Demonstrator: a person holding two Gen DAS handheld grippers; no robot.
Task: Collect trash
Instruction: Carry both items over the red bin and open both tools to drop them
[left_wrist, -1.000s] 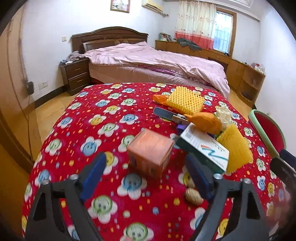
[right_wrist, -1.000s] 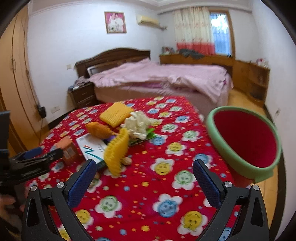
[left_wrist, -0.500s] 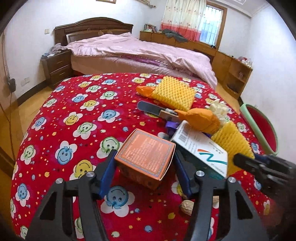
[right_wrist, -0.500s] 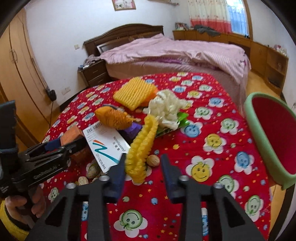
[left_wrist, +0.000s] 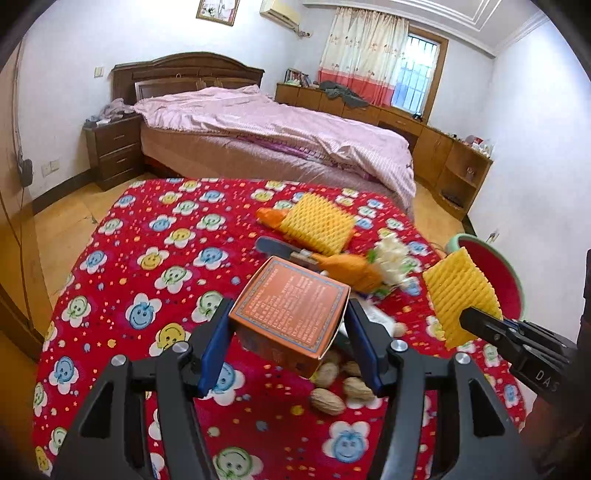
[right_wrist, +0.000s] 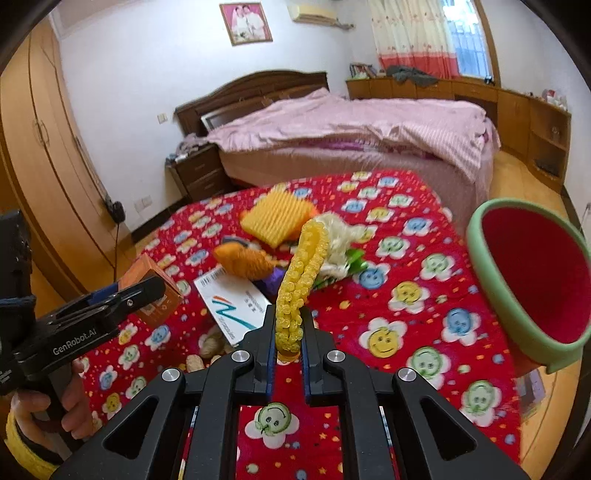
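Observation:
My left gripper (left_wrist: 288, 325) is shut on an orange cardboard box (left_wrist: 291, 314) and holds it tilted above the red flowered tablecloth (left_wrist: 147, 258). Seen from the right wrist, the same box (right_wrist: 147, 269) sits in the left gripper (right_wrist: 147, 291), which a hand holds. My right gripper (right_wrist: 288, 332) is shut on the lower end of a yellow foam net sleeve (right_wrist: 304, 266), which stands up from the jaws. From the left wrist, that sleeve (left_wrist: 461, 291) hangs in front of the green bin with a red inside (left_wrist: 454, 242). The bin (right_wrist: 480, 251) stands off the table's right edge.
On the table lie a white box (right_wrist: 232, 299), another yellow foam net (right_wrist: 277, 218), an orange bag (right_wrist: 243, 260), a white foam net (right_wrist: 343, 236) and several nuts (left_wrist: 328, 400). A bed, a nightstand and cabinets stand behind.
Both grippers went from open to shut, the left on the orange box and the right on the yellow foam sleeve. Both things have risen off the table.

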